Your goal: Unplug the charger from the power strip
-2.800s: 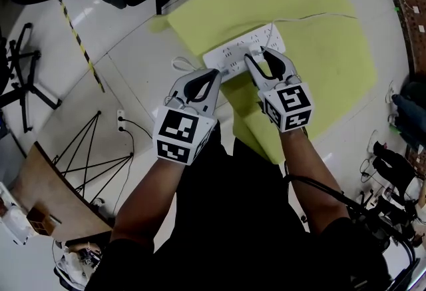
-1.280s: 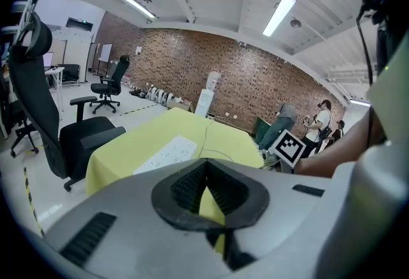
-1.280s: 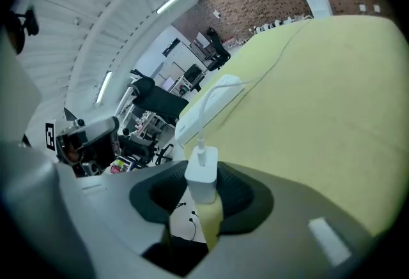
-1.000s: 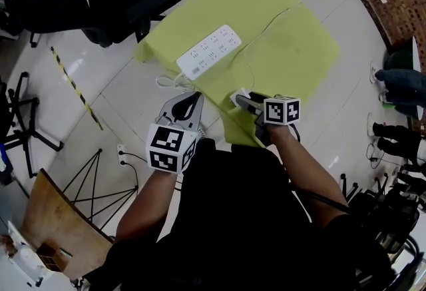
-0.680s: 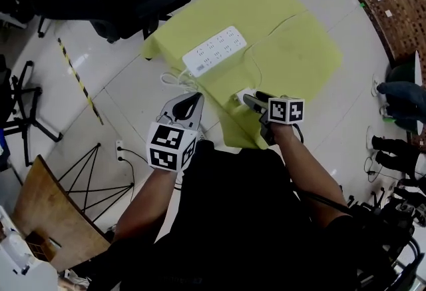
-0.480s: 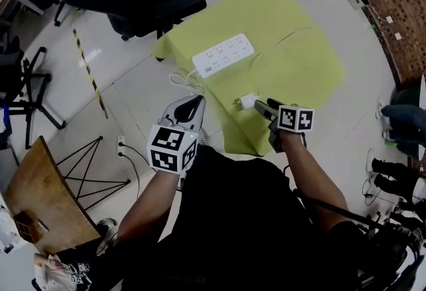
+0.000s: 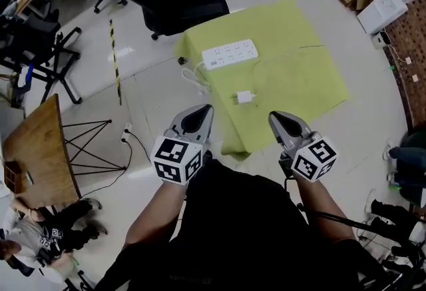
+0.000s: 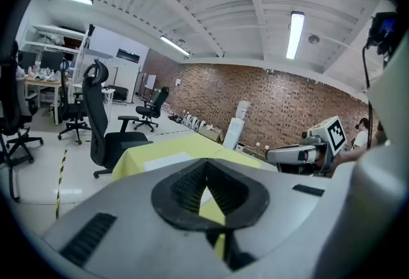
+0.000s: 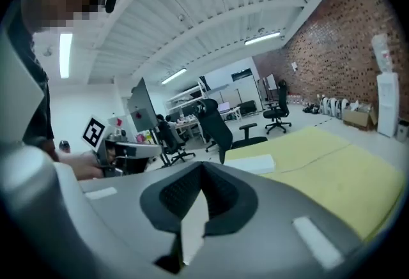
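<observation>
1. Released, the small white charger (image 7: 243,97) now lies loose on the yellow-green desk (image 7: 313,76), on the near side of the long white power strip (image 7: 229,54).
2. Right gripper (image 7: 273,116) has just closed on nothing; left gripper (image 7: 206,109) is pressed together, empty.
3. Unplugging looks done.

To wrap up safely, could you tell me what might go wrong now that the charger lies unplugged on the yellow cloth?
1. The charger lies loose, its thin cable trailing across the yellow cloth; a snag could drag it off.
2. The power strip has a white cord looping off the cloth's edge onto the floor, where a foot might catch it.
</observation>
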Motion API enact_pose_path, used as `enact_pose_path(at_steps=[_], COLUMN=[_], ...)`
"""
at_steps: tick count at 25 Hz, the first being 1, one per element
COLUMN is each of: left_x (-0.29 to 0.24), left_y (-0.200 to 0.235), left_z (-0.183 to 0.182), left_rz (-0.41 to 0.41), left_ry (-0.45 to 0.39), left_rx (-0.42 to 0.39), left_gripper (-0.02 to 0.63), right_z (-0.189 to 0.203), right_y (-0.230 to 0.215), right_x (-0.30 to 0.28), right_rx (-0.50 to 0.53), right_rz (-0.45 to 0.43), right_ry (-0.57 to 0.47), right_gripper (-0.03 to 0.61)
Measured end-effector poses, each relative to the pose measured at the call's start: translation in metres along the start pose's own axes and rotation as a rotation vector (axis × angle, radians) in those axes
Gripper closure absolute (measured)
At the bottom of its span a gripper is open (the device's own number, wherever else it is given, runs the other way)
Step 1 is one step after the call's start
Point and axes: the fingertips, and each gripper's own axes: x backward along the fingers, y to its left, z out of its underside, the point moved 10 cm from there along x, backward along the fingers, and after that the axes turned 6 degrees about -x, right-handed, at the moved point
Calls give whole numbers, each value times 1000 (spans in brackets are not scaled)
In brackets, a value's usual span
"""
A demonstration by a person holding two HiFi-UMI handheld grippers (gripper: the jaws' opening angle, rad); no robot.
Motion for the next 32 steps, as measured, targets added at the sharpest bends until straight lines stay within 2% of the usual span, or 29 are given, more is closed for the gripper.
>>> enact_pose_path(at_steps=[2,4,8,12,22,28,32], left_x=[16,28,48,58,76,92,99], left_y=[-18,-36,-62,-67,-35,-15,-4], left_z=[2,5,17,18,8,10,7], left_rz=[-34,-61,-75,-69,74,152,170], left_ry=[-21,-32,-27,-16,32,47,33], left_rx=[-10,-27,-37,-45,-98,-87,-86], left_gripper=[607,607,607,607,607,607,607], right_z=[4,9,23,30,46,57,57], right_y=[8,12,20,30,71,111,127], right_x=[18,35,57,71,67,53,46], right_rx=[-54,-52,23,3,-71,-106,-92], right_rz=[-59,-81,-68,-37,100,157,171], right_ry=[-11,-2,39,30,-45,-70,-73], right_gripper=[577,577,577,577,578,578,578])
